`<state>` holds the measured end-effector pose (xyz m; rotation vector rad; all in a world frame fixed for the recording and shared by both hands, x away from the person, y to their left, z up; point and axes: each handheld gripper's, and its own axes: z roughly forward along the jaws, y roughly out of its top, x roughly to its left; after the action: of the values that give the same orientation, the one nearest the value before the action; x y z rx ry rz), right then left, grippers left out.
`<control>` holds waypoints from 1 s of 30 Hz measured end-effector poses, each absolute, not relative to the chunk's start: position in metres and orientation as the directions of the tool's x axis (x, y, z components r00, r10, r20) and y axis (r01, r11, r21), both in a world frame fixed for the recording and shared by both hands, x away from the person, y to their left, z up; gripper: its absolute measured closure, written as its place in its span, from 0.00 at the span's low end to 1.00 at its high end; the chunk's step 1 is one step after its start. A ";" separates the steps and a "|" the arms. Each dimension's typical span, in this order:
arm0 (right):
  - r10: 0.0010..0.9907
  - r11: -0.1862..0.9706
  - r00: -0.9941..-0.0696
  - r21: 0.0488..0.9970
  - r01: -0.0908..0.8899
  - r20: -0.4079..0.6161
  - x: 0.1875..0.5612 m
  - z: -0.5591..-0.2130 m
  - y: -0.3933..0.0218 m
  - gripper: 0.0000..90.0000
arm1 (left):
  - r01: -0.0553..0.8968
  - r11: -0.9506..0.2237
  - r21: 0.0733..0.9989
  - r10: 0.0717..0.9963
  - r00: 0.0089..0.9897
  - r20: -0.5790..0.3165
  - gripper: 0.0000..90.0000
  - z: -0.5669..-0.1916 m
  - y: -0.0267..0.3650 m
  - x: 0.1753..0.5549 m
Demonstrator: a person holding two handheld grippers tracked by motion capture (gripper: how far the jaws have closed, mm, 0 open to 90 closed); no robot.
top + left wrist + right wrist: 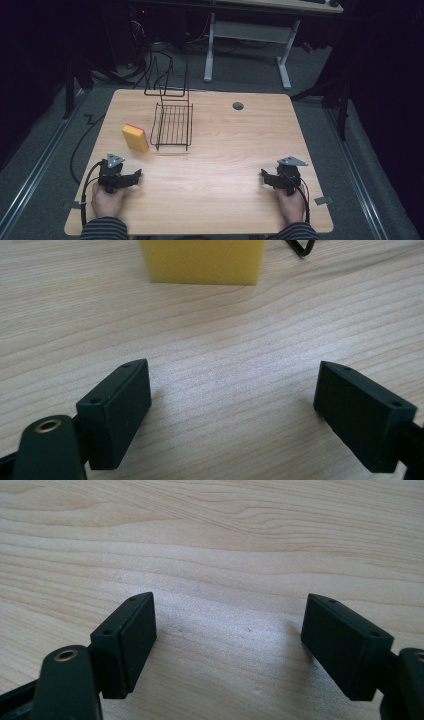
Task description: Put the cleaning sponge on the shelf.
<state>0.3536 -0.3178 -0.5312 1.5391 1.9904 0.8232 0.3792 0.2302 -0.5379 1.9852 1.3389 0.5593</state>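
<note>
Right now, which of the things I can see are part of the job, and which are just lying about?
Likely part of the job:
- yellow sponge, straight ahead of the left tool, whose jaws stand open and empty
- black wire rack, beside the sponge
- right tool, open, resting on the wooden table

Just lying about:
- white desk frame behind the table
- loose cables on the floor

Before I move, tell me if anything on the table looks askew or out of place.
Nothing stands out. The sponge lies flat on the table, just left of the wire rack, which sits upright. No spill or damage shows. Both the left gripper and the right gripper rest near the front edge, jaws open and empty.
</note>
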 end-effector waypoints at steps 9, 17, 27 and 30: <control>0.969 0.185 -0.247 0.716 0.673 -0.019 0.353 -0.531 -0.318 0.25 | 0.637 -0.247 0.730 0.925 0.379 -0.018 0.18 -0.538 0.230 0.379; 0.970 0.182 -0.244 0.715 0.675 -0.016 0.353 -0.531 -0.318 0.25 | 0.638 -0.245 0.730 0.926 0.376 -0.018 0.18 -0.538 0.230 0.379; 0.969 0.185 -0.246 0.716 0.673 -0.018 0.353 -0.531 -0.318 0.25 | 0.639 -0.242 0.730 0.928 0.372 -0.018 0.18 -0.538 0.229 0.380; 0.969 0.184 -0.246 0.716 0.674 -0.018 0.353 -0.531 -0.318 0.25 | 0.638 -0.249 0.728 0.924 0.381 -0.018 0.18 -0.538 0.229 0.380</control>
<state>0.3532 -0.3181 -0.5312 1.5373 1.9907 0.8234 0.3805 0.2288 -0.5378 1.9856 1.3402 0.5576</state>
